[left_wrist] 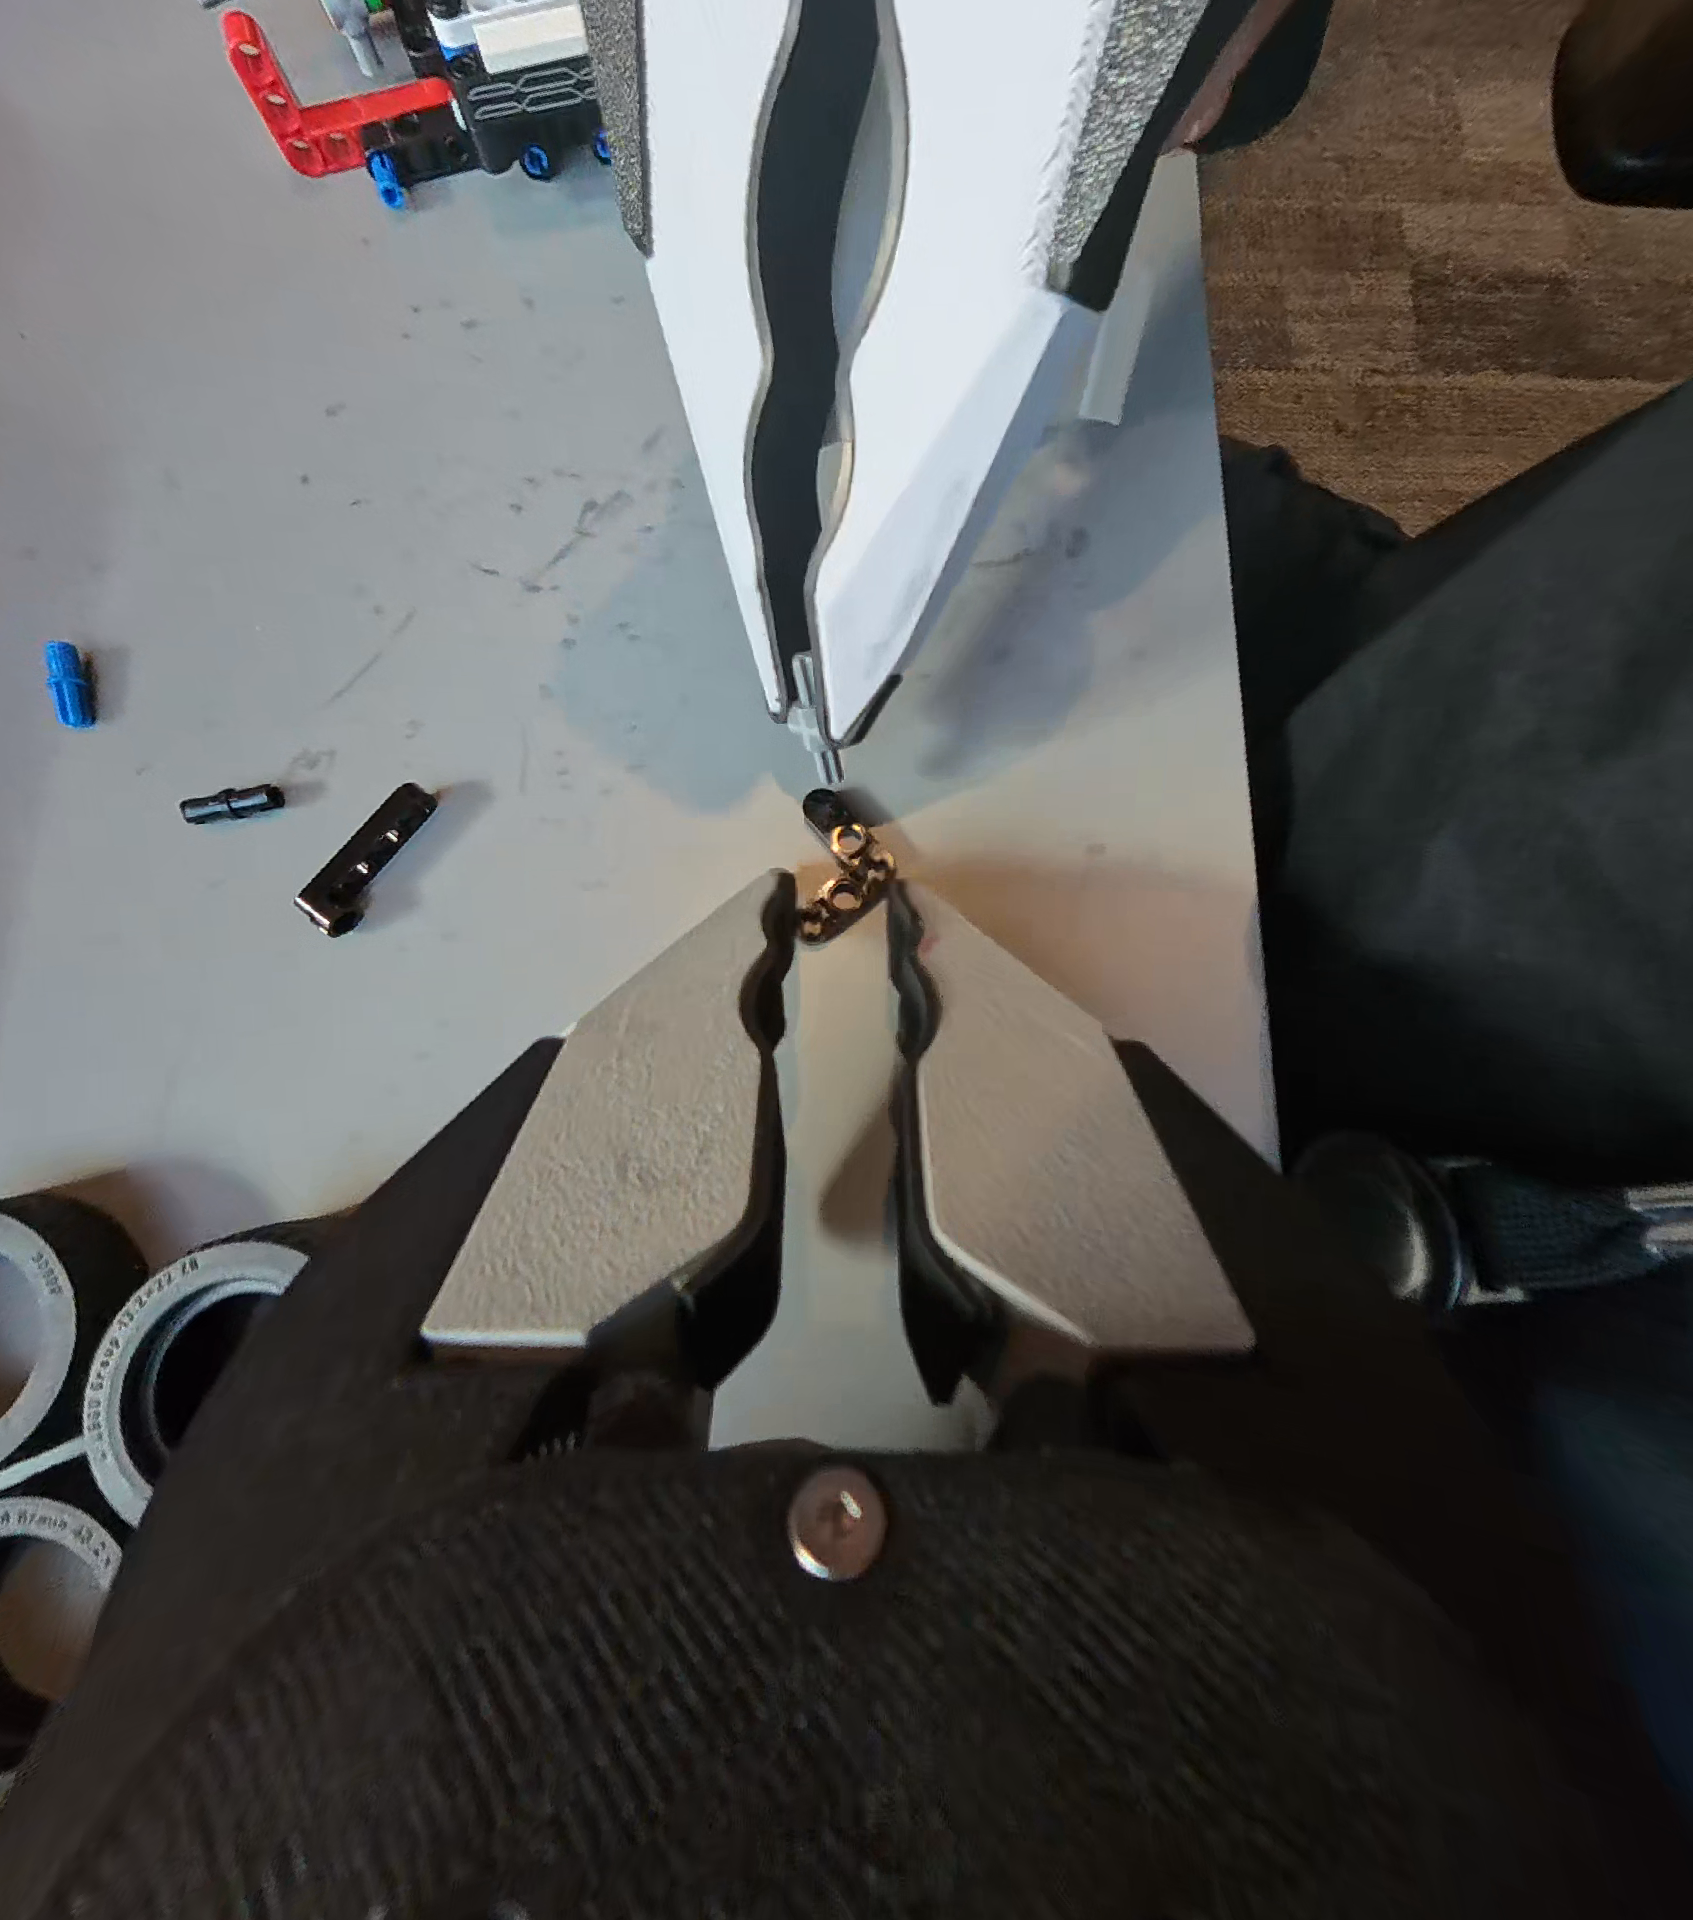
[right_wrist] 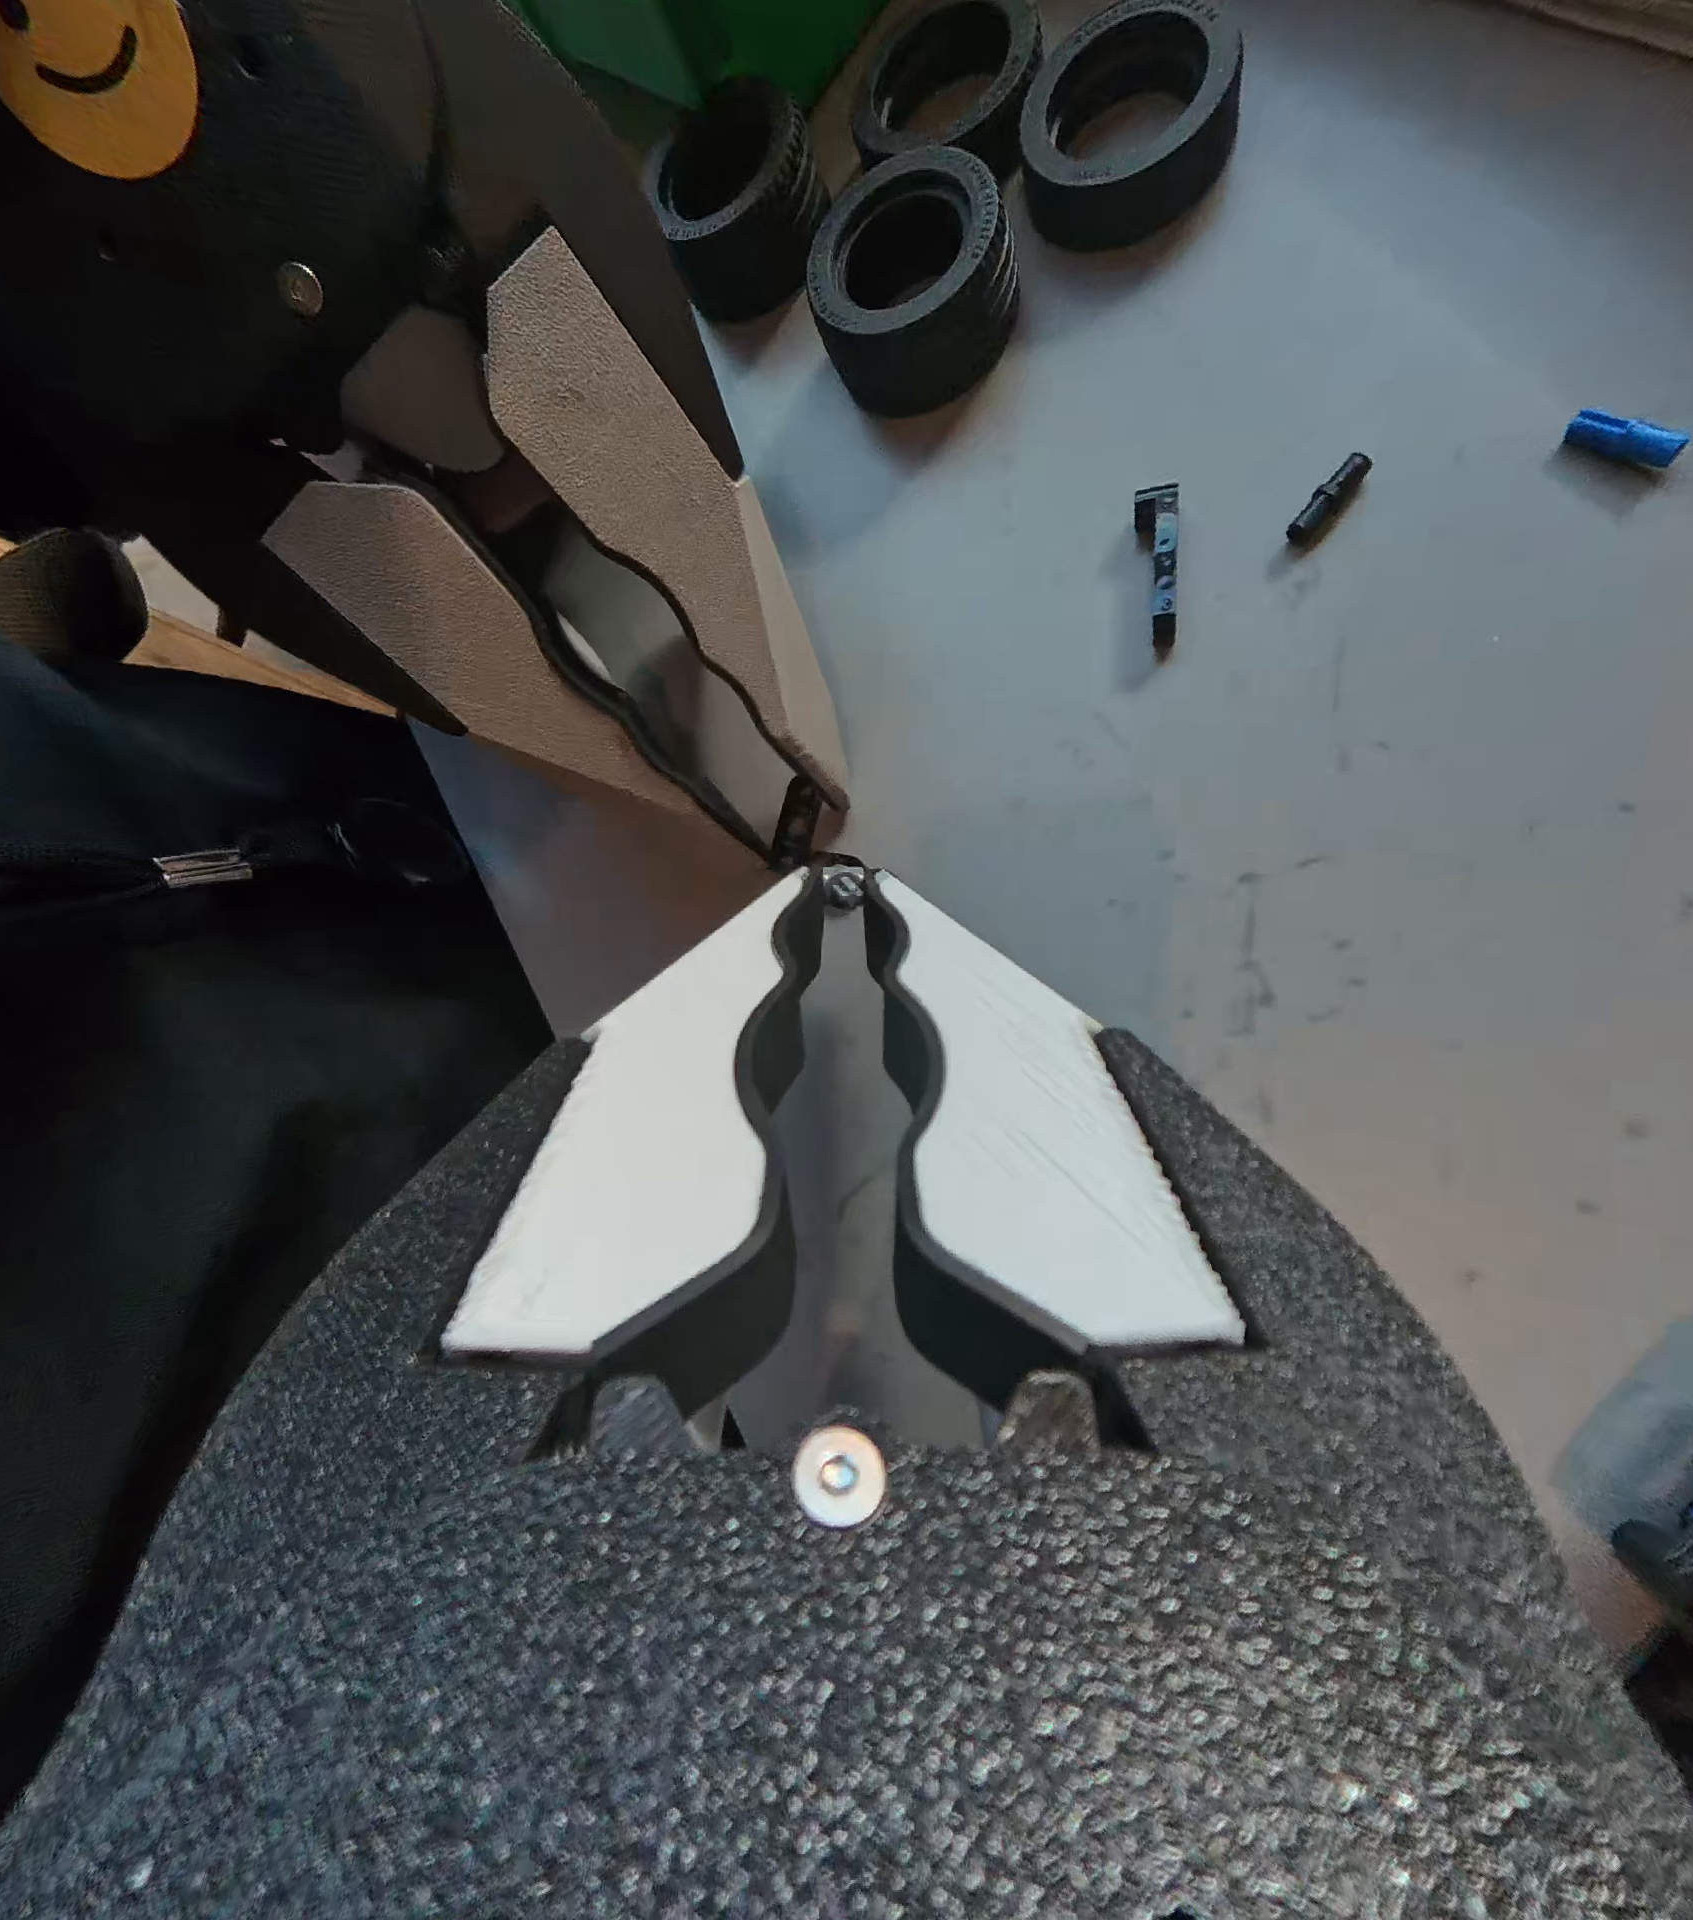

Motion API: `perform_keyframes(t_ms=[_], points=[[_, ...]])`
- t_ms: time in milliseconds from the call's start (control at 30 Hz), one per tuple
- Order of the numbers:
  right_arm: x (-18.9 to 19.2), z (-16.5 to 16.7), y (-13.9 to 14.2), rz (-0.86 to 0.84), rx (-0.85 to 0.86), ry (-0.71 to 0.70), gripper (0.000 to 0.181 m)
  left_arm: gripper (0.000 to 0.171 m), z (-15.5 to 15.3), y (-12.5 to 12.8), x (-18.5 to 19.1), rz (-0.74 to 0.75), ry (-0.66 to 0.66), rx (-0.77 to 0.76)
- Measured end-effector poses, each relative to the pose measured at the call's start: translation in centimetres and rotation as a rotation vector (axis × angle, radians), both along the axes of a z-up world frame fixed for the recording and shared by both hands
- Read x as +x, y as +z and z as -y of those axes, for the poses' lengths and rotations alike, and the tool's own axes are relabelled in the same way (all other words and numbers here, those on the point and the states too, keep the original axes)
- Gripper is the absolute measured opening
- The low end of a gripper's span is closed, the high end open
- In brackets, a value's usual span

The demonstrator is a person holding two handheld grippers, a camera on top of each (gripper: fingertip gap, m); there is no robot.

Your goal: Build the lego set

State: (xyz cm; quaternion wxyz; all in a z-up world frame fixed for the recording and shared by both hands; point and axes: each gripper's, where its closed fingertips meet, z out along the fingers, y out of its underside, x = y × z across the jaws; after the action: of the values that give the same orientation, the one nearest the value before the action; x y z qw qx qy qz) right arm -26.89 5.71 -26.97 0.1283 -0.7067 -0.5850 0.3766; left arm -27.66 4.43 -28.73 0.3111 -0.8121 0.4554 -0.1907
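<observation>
Left tongs [left_wrist: 837,899] pinching black beam [left_wrist: 847,868], right tongs [left_wrist: 806,727] gripping grey pin [left_wrist: 814,722] just beside

The left tool [left_wrist: 837,899] has two beige wedge-shaped fingers with wavy black inner edges, a ribbed black body, one silver screw and a yellow smiley sticker [right_wrist: 78,78]. The right tool [right_wrist: 842,883] has white fingers (same wavy black lining), a speckled grey-black body and one silver screw.
</observation>
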Motion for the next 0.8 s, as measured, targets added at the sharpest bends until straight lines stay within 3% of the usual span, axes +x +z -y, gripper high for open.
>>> perform_keyframes(t_ms=[67, 800], points=[[-0.05, -0.01, -0.15, 0.007, 0.009, -0.005, 0.007, 0.007, 0.03, -0.02, 0.12, 0.008, -0.012, -0.006], [-0.9, -0.45, -0.71, 0.033, 0.369, 0.213, 0.007, 0.005, 0.11, -0.05, 0.36, 0.093, -0.06, -0.046]])
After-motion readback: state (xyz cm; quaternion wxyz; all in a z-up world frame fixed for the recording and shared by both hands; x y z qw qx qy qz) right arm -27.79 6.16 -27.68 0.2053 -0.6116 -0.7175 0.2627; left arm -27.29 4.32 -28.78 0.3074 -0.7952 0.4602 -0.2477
